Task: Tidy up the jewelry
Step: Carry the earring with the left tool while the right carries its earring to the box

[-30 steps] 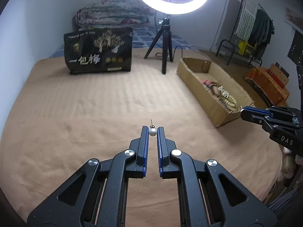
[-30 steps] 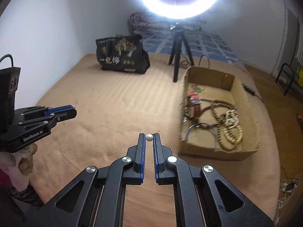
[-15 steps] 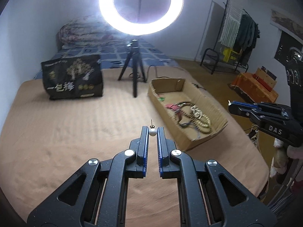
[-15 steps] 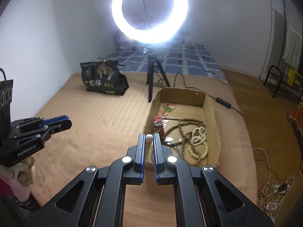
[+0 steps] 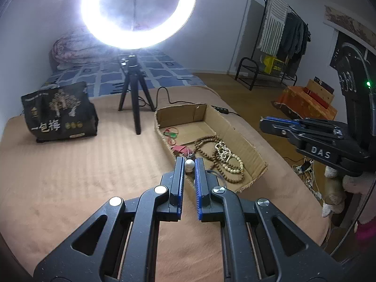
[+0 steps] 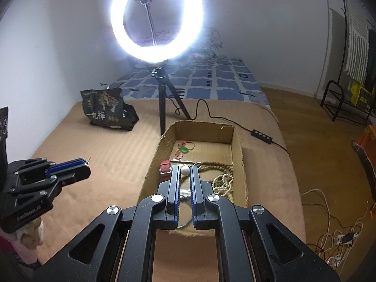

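My left gripper (image 5: 189, 163) is shut on a white pearl earring (image 5: 189, 164) whose thin post points up, held in the air near the left wall of the open cardboard box (image 5: 252, 149). My right gripper (image 6: 185, 170) is shut on a second white pearl earring (image 6: 185, 170), held above the box (image 6: 239, 145). The box holds brown bead strands (image 6: 218, 165), cream bead strands (image 5: 226, 157), a red item (image 6: 165, 166) and a green pendant on a red cord (image 6: 184, 150). Each gripper shows in the other's view: the right one (image 5: 264, 123), the left one (image 6: 87, 165).
The box lies on a tan blanket (image 5: 70, 176) over a bed. A lit ring light on a black tripod (image 5: 135, 98) stands just behind the box, its cable and remote (image 6: 262, 136) trailing right. A black printed bag (image 5: 58, 112) stands at the back left. Wood floor lies to the right.
Both grippers have risen and swung toward the box, each still holding its pearl earring. The box now lies directly under the right gripper and close ahead of the left one.
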